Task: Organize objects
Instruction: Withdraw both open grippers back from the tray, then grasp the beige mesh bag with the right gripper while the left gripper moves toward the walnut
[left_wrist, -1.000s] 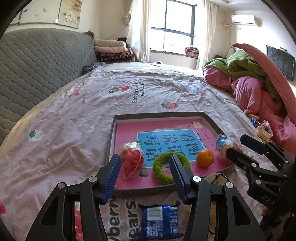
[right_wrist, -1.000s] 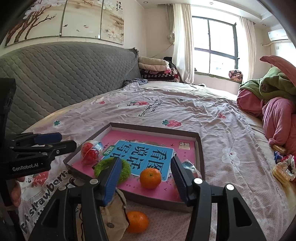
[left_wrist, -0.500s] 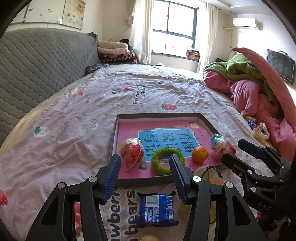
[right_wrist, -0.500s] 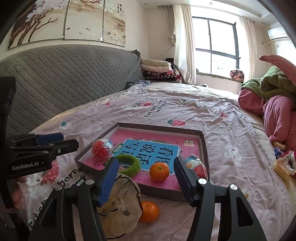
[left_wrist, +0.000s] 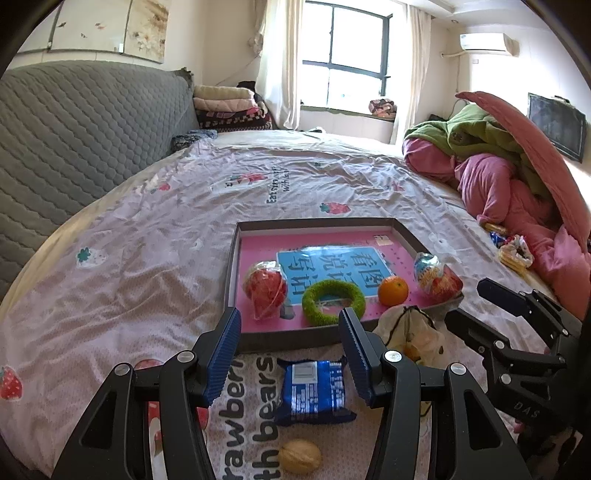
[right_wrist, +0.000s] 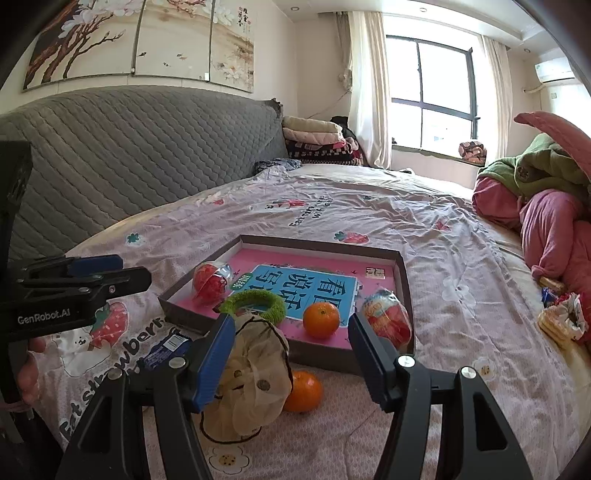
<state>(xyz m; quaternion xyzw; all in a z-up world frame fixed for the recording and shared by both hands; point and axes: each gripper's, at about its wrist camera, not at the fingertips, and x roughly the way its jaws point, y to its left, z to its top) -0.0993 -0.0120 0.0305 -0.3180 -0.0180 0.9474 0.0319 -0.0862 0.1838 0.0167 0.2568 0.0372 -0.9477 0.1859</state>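
A shallow grey tray (left_wrist: 233, 273) with a pink base lies on the bed. It holds a wrapped red ball (left_wrist: 265, 288), a green fuzzy ring (left_wrist: 333, 301), an orange (left_wrist: 393, 290) and a wrapped colourful egg (left_wrist: 436, 275). In front of it lie a blue snack packet (left_wrist: 314, 391), a walnut (left_wrist: 299, 456), a beige drawstring bag (right_wrist: 251, 384) and a second orange (right_wrist: 304, 391). My left gripper (left_wrist: 290, 347) hovers open above the packet, holding nothing. My right gripper (right_wrist: 293, 354) stands open over the bag and loose orange, its pads touching neither.
A grey quilted headboard (right_wrist: 129, 155) runs along the left. A heap of pink and green bedding (left_wrist: 498, 177) fills the right, with snack wrappers (left_wrist: 513, 254) beside it. Folded blankets (right_wrist: 317, 144) sit at the far end. Each gripper shows at the edge of the other's view.
Both grippers have drawn back from the tray, so more of the near bed shows, including the walnut. The right jaws have widened.
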